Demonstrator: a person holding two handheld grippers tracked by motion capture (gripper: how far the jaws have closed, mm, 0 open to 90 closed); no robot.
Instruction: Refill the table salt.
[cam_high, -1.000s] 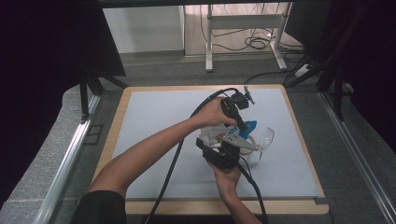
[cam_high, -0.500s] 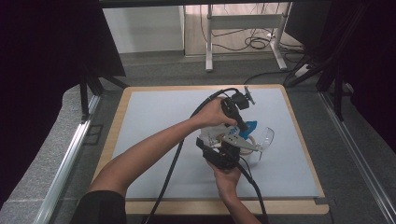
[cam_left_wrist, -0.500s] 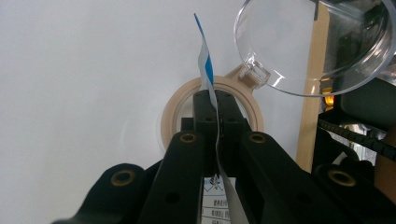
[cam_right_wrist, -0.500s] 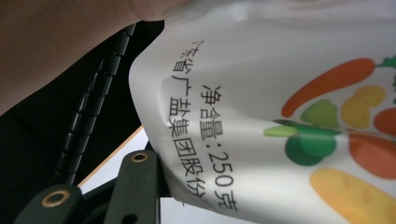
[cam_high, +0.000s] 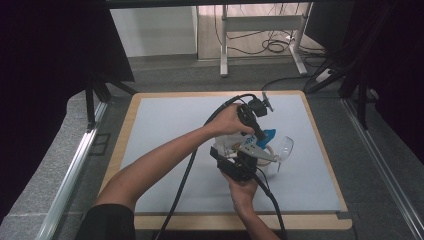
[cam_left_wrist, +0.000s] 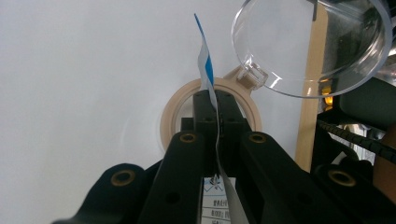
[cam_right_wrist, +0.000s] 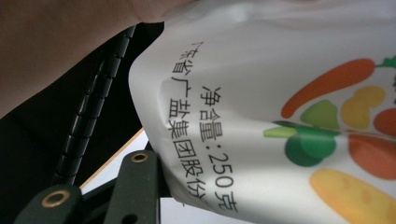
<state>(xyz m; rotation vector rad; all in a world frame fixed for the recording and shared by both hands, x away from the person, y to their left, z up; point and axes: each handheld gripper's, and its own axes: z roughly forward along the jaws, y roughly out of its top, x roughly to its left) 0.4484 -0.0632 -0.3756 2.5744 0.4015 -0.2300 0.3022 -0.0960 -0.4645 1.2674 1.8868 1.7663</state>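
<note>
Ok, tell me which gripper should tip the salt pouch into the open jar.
Right, probably. The right gripper sits against the salt pouch at its printed body, so lifting there would tip it. The left gripper is shut on its thin top edge over the jar, steadying it.

Even overhead light brightens the mat (cam_high: 170, 150) while the surroundings fall dark; the close bag (cam_right_wrist: 289, 93) seems slightly soft-focused

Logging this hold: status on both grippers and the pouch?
Left gripper shut on pouch edge. Right gripper grips pouch body. Open jar and its clear lid directly beyond. Nothing in the way.
</note>
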